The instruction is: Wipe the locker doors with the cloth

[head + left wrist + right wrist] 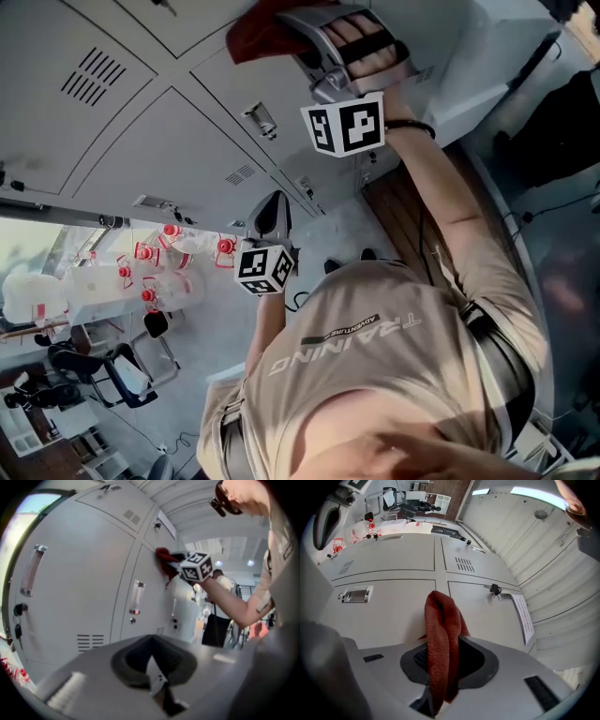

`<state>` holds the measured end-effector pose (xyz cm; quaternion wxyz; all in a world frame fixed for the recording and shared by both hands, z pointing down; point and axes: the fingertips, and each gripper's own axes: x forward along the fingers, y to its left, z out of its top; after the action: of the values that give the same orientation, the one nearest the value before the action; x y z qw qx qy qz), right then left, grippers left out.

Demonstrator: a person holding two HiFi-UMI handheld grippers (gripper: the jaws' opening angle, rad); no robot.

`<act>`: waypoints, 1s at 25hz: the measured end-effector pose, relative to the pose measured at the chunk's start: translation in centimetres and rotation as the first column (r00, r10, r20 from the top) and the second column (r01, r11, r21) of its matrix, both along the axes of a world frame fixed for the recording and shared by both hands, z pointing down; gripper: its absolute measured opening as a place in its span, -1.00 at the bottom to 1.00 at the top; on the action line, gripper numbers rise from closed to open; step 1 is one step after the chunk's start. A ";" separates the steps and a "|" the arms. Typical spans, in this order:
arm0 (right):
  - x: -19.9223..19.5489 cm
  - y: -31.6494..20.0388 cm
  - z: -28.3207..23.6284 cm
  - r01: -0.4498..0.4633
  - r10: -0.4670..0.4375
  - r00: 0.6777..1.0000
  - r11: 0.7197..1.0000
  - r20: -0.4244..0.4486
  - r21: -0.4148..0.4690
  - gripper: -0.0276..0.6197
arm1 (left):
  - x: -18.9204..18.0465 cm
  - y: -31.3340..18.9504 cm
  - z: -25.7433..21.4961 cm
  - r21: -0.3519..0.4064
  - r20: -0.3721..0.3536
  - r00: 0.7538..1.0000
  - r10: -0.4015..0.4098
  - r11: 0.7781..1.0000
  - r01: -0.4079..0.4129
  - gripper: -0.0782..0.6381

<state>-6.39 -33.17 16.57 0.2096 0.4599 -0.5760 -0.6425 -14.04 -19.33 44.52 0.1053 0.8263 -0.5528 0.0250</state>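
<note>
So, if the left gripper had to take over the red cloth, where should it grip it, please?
Probably the loose folded bunch of the red cloth that sticks out past the right gripper, which is shut on its other end. Come in from the side, along the locker door, since the bunch points at the door and leaves no room in front.

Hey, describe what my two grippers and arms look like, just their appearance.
Both the left gripper and right gripper have smooth light-grey shells with a dark-grey recess round the jaws. Each carries a white cube with black square markers. Black straps cross the right one's grip. You wear a beige short-sleeved shirt with white lettering, and a dark band on the right wrist.
</note>
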 end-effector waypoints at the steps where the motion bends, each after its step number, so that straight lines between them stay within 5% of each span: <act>1: -0.1 -0.3 0.8 -0.005 0.005 1.000 1.000 -0.011 0.002 -0.71 | 0.0 -0.1 0.0 -0.002 0.000 1.000 0.002 1.000 -0.002 -0.76; 10: 0.0 -0.7 10.0 -0.017 0.008 0.998 0.987 -0.056 -0.159 -0.71 | 0.8 -0.9 1.2 -0.038 -0.003 0.999 0.037 0.999 -0.037 -0.76; 17: -0.2 -0.7 21.8 -0.025 -0.015 0.995 0.922 -0.101 -0.387 -0.71 | 0.9 -1.1 2.1 -0.065 -0.004 0.999 0.045 0.997 -0.045 -0.76; 25: -0.4 -0.6 31.8 -0.030 -0.050 0.988 0.864 -0.145 -0.503 -0.71 | 0.1 -0.6 3.6 -0.105 -0.013 1.000 0.028 0.994 -0.030 -0.76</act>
<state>-6.75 -33.76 48.35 0.3626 0.3355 -0.7082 -0.5044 -13.89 -19.92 48.15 0.1514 0.8277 -0.5380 0.0510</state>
